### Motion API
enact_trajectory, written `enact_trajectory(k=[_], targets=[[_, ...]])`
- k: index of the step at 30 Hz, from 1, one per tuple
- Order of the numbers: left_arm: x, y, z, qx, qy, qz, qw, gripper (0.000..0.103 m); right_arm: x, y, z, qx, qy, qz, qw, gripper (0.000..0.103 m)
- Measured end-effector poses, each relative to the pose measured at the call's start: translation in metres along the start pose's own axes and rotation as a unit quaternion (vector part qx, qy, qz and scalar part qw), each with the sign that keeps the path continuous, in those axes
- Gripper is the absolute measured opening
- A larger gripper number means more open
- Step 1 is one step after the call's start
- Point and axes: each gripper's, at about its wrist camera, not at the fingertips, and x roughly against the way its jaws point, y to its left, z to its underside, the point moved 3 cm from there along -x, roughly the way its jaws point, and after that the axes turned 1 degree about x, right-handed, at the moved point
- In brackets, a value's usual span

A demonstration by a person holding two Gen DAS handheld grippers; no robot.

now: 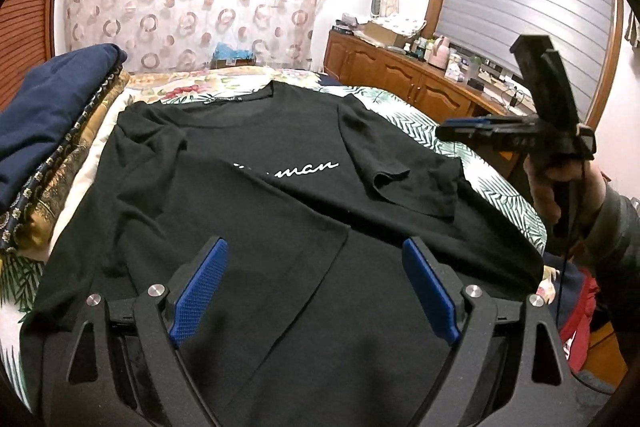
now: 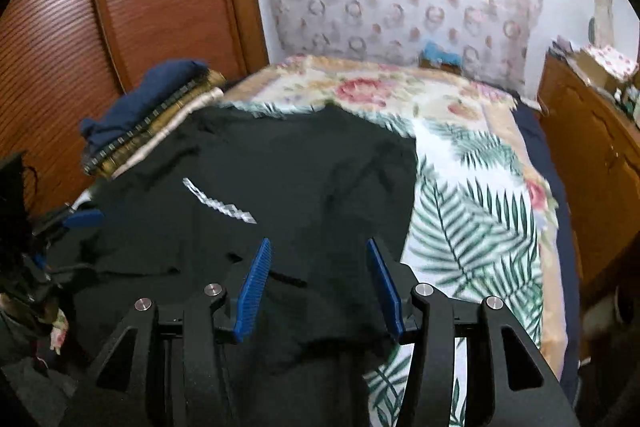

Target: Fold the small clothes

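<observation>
A black T-shirt with white script lettering lies spread on a leaf-and-flower bedspread, both sleeves folded in over its chest. The left gripper hovers above the hem, blue pads spread apart — nothing between them. The right gripper, likewise spread and empty, hangs over the shirt's edge. Folded clothes are stacked beside it.
</observation>
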Motion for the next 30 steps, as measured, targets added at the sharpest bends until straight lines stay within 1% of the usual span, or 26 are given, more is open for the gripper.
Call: enact_trajectory(k=[7,8,10,12,16,19,21,23,26,30], targets=[[0.007,0.000,0.001,0.000,-0.007,-0.008,0.9999,0.089,-0.032,0.008,0.018,0.013,0.066,0.001,0.998,0.052],[0.009,0.001,0.001,0.003,-0.010,-0.008,0.9999,0.089,-0.029,0.007,0.027,0.015,0.072,0.000,0.997,0.052],[0.010,0.002,0.001,0.005,-0.013,-0.010,0.9999,0.089,-0.030,0.008,0.032,0.017,0.080,-0.001,0.997,0.052],[0.012,0.004,0.001,0.008,-0.014,-0.016,0.9997,0.089,-0.024,0.010,0.033,0.015,0.074,-0.005,0.997,0.052],[0.016,0.007,-0.001,0.006,-0.020,-0.030,0.9993,0.089,-0.011,0.011,0.021,0.006,0.051,-0.018,0.999,0.052],[0.020,0.009,-0.002,0.006,-0.026,-0.036,0.9990,0.089,-0.011,0.018,0.009,0.006,0.036,-0.022,0.999,0.052],[0.022,0.011,-0.003,0.007,-0.028,-0.038,0.9989,0.089,-0.019,0.023,0.003,0.008,0.036,-0.022,0.999,0.052],[0.022,0.011,-0.004,0.005,-0.028,-0.043,0.9987,0.089,-0.032,0.030,0.001,0.012,0.045,-0.019,0.999,0.052],[0.023,0.010,-0.004,-0.001,-0.030,-0.052,0.9982,0.089,-0.052,0.027,-0.001,0.007,0.055,-0.003,0.998,0.052],[0.025,0.011,-0.004,-0.002,-0.034,-0.056,0.9978,0.089,-0.068,0.020,-0.007,-0.015,0.058,0.004,0.998,0.052]])
